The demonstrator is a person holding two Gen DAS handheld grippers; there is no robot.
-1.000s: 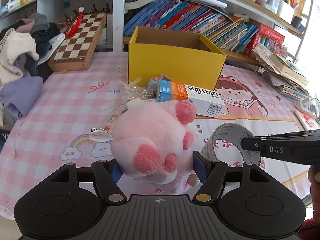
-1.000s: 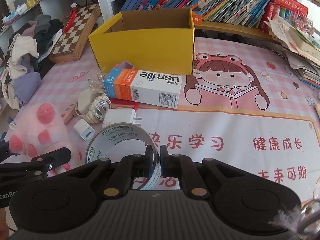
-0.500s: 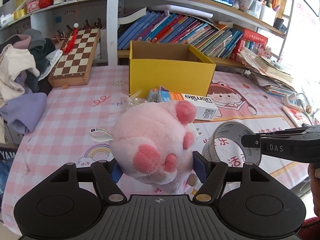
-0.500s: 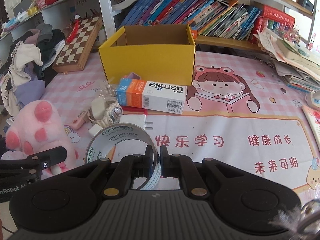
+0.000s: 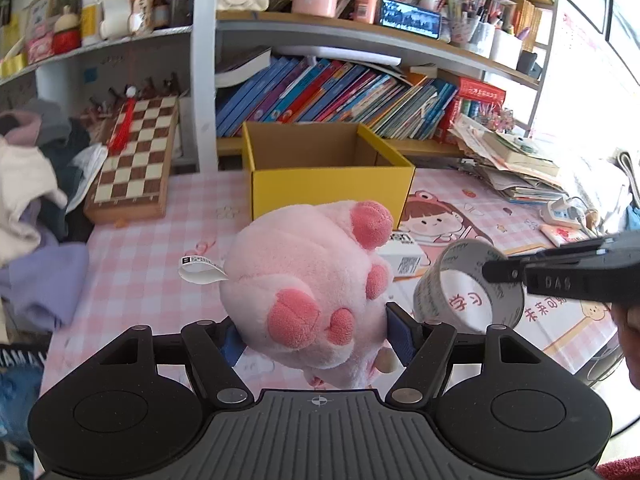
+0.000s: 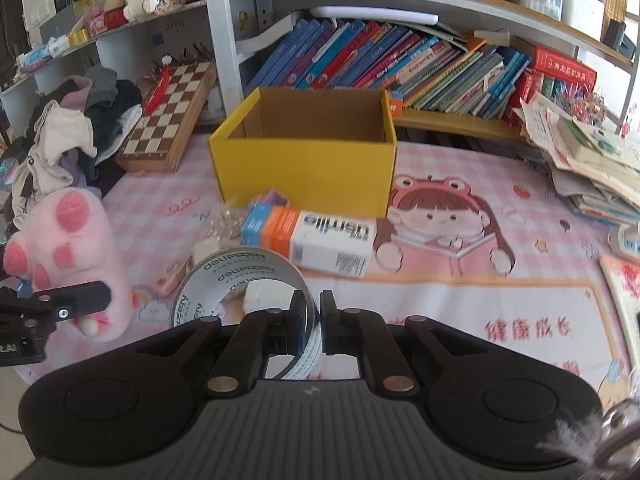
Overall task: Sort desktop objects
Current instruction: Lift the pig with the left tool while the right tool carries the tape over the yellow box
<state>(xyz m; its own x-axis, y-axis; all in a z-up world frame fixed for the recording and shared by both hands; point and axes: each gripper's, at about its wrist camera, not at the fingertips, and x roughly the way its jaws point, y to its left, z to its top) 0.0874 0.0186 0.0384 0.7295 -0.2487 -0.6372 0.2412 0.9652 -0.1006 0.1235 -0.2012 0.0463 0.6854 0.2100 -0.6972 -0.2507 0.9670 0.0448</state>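
My left gripper [image 5: 316,340] is shut on a pink plush paw [image 5: 308,276] and holds it above the table; the plush also shows at the left of the right wrist view [image 6: 76,248]. My right gripper [image 6: 314,320] is shut on the wall of a clear tape roll [image 6: 240,280], also lifted; the roll shows in the left wrist view [image 5: 468,284]. An open yellow box [image 6: 308,164] stands ahead, seemingly empty. A white, orange and blue usmile carton [image 6: 316,236] lies in front of it.
Small items, a white charger [image 6: 206,246] and a beaded piece [image 6: 222,222], lie left of the carton. A chessboard [image 5: 134,164] and a clothes pile [image 5: 28,184] are at far left. Bookshelves stand behind. Stacked papers [image 6: 588,160] are at the right.
Both grippers have risen with the plush and the tape roll; the table items now look smaller and lower, and more of the shelves is in view.
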